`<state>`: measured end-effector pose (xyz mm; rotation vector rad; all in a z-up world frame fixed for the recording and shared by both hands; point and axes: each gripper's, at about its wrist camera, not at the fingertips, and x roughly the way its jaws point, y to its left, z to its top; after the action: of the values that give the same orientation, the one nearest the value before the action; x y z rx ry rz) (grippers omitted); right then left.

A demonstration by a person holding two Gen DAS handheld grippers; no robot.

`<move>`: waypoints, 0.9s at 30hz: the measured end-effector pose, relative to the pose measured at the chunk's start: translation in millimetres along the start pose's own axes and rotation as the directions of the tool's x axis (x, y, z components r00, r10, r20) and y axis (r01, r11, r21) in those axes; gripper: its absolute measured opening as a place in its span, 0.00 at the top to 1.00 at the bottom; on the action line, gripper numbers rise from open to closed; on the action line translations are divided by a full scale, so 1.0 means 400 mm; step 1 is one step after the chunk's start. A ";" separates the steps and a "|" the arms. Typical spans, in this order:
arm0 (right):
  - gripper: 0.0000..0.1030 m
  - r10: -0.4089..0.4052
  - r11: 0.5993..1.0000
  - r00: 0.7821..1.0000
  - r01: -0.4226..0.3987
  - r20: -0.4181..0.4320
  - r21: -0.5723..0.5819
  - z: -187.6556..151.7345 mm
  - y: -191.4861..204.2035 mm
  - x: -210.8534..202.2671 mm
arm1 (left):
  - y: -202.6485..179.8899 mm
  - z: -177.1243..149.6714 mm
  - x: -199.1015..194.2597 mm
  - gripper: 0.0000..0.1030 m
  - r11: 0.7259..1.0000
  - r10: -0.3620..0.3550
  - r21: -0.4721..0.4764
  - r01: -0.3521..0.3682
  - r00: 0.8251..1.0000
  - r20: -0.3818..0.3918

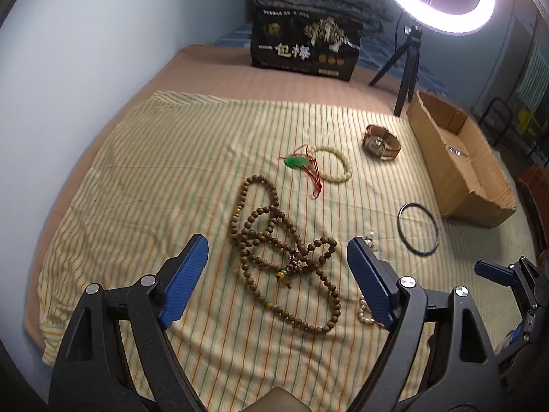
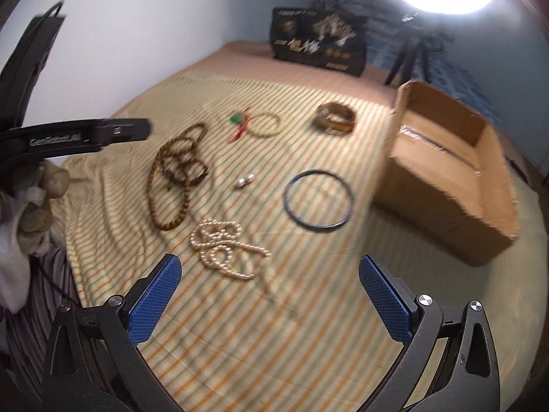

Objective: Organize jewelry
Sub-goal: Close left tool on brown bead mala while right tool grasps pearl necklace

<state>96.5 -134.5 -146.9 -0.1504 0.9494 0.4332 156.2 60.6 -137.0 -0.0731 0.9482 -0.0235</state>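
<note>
Both grippers point down at the striped cloth [image 1: 144,178], jaws wide and holding nothing. Left gripper [image 1: 278,257] hangs over the tangled brown beads [image 1: 274,240]. Right gripper [image 2: 271,271] hangs near the pearl necklace [image 2: 223,243]. Farther off sits the cardboard box [image 2: 446,199].

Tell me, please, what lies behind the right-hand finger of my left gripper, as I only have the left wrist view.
Observer: A pearl necklace, coiled in a loose heap on the striped cloth.
Operator: Is the right gripper holding anything?
Observer: No, the right gripper is open, with nothing between its fingers.
Operator: And the small thing beside the black ring?
Observer: A small silver piece, lying clear of the black ring.
</note>
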 end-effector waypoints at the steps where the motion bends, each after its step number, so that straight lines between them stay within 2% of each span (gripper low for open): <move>1: 0.01 0.008 1.000 1.000 -0.008 -0.010 -0.002 0.000 0.006 0.013 | 0.000 0.000 0.013 0.17 1.000 -0.001 0.002 0.001 1.000 -0.010; 10: 0.09 0.036 0.998 0.997 -0.038 -0.070 -0.040 0.007 0.046 0.100 | 0.011 0.003 0.120 0.17 0.999 0.042 -0.008 -0.043 0.997 -0.070; 13: 0.16 0.033 0.998 0.996 -0.037 -0.088 -0.047 0.014 0.050 0.127 | 0.026 0.007 0.148 0.24 0.998 0.042 -0.032 -0.046 0.995 -0.093; 16: 0.16 0.040 0.998 0.994 -0.045 -0.098 -0.051 0.018 0.057 0.145 | 0.034 0.010 0.170 0.25 0.998 0.044 -0.042 -0.049 0.993 -0.109; 22: 0.17 0.002 0.994 0.994 -0.013 -0.106 -0.104 0.024 0.077 0.170 | 0.050 0.015 0.208 0.25 0.997 0.013 -0.077 -0.025 0.988 -0.153; 27: 0.21 -0.020 0.992 0.994 0.006 -0.108 -0.129 0.031 0.077 0.181 | 0.028 0.012 0.214 0.28 0.999 0.025 -0.035 -0.031 0.988 -0.149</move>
<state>129.4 -81.4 -196.6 -0.2992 1.0275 0.4781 209.9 67.6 -204.5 -0.0936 1.0992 0.0151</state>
